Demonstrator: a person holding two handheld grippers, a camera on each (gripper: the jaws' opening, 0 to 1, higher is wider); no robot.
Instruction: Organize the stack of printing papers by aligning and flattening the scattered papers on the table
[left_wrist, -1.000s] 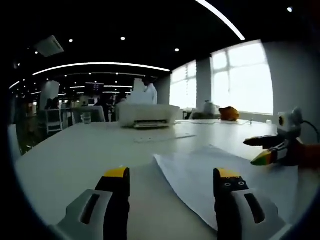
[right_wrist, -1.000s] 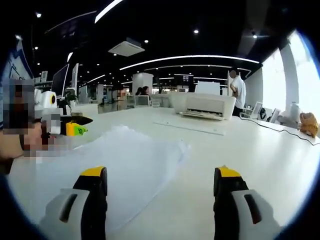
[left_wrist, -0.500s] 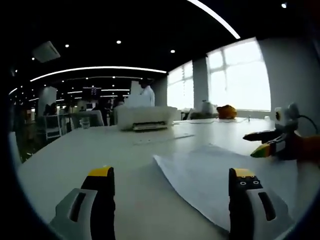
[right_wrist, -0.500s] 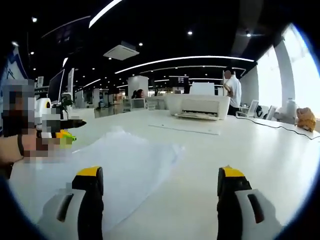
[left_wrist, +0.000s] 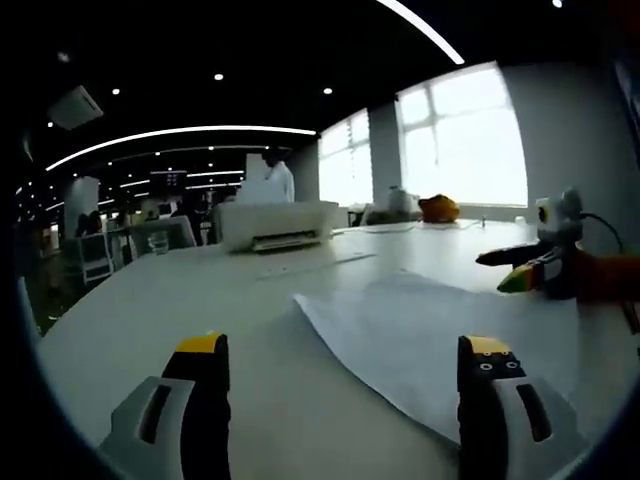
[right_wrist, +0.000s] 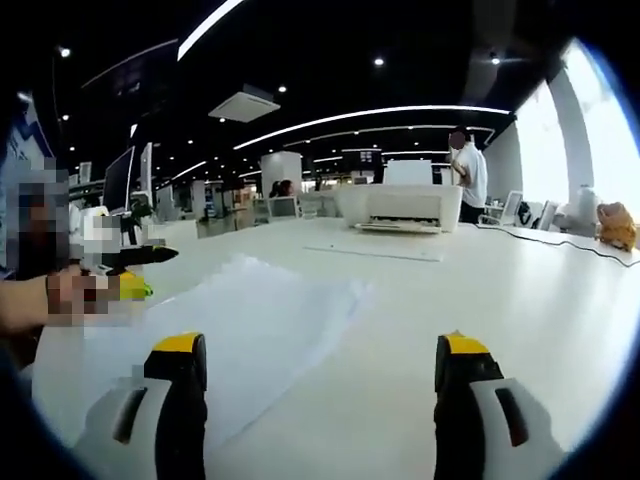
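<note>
**Both grippers wide open over the loose papers**

Left gripper view: the left hand-held gripper (left_wrist: 340, 375) hovers low over the white bench (left_wrist: 150, 300), jaws spread wide, nothing between them. The papers (left_wrist: 420, 335) lie flat, lower right of centre, one corner reaching toward the middle. The right hand-held gripper (left_wrist: 520, 270) sits at right. A printer (left_wrist: 275, 222) stands at centre back.

Right gripper view: the right hand-held gripper (right_wrist: 320, 375) is equally wide open and empty; the papers (right_wrist: 240, 320) spread out lower left, slightly rumpled.
</note>
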